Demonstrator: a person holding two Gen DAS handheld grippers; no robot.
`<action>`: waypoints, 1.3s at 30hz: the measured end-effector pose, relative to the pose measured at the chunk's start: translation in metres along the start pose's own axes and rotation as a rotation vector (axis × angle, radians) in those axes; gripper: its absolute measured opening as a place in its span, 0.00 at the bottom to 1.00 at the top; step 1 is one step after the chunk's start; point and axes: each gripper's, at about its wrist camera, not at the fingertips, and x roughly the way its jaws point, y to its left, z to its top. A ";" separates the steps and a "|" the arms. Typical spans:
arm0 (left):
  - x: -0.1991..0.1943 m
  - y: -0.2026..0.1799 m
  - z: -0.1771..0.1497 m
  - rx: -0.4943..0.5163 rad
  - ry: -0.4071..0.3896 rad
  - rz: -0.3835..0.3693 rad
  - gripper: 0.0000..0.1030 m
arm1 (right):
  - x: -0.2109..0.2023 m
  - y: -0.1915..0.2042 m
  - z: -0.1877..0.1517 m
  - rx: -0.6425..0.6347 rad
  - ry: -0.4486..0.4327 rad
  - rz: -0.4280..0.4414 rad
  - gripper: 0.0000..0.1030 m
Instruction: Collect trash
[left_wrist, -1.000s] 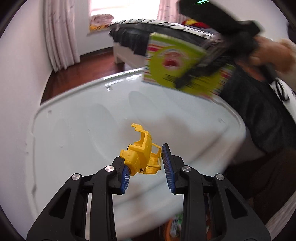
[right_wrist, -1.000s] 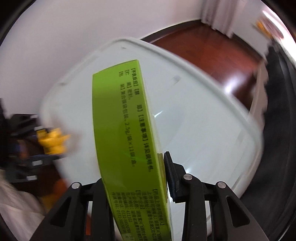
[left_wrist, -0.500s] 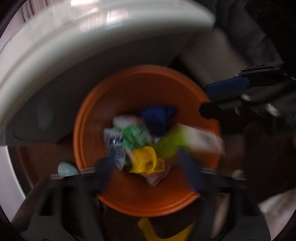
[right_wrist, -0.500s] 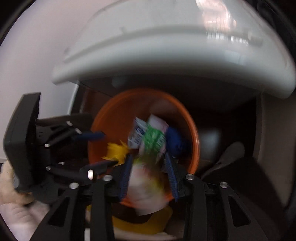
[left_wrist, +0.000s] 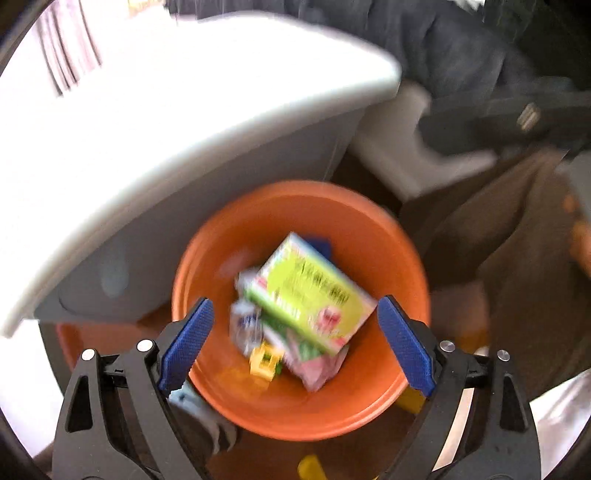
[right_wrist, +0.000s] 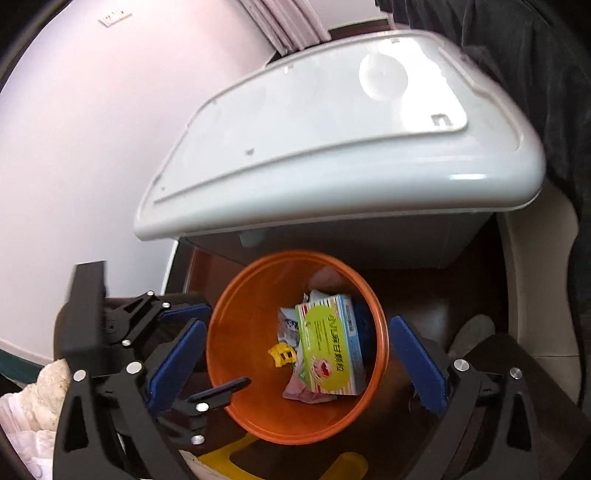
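An orange bin (left_wrist: 380, 236) stands on the floor below a white table (left_wrist: 177, 122); it also shows in the right wrist view (right_wrist: 240, 332). In it lie a green box (left_wrist: 314, 295), a yellow plastic piece (left_wrist: 264, 363) and several wrappers. The box (right_wrist: 328, 350) and yellow piece (right_wrist: 281, 354) show in the right wrist view too. My left gripper (left_wrist: 293, 343) is open and empty above the bin. My right gripper (right_wrist: 295, 362) is open and empty above the bin; the left gripper (right_wrist: 207, 347) shows at its left.
The white table (right_wrist: 332, 140) overhangs the bin's far side. A yellow object (right_wrist: 236, 454) lies on the dark floor by the bin. A white wall (right_wrist: 74, 129) is at the left, dark clothing (left_wrist: 461, 55) at the right.
Both grippers swung from above the table down over the orange bin and opened. The yellow piece and the green box left the jaws and now lie in the bin.
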 end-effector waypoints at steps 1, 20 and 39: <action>-0.012 0.001 0.004 -0.011 -0.052 -0.020 0.87 | -0.004 0.004 0.006 -0.007 -0.022 -0.009 0.95; -0.159 0.048 0.061 -0.373 -0.323 0.379 0.92 | -0.071 0.074 0.047 -0.109 -0.199 -0.045 0.95; -0.190 -0.007 0.064 -0.332 -0.376 0.575 0.93 | -0.067 0.064 0.032 -0.053 -0.152 0.005 0.95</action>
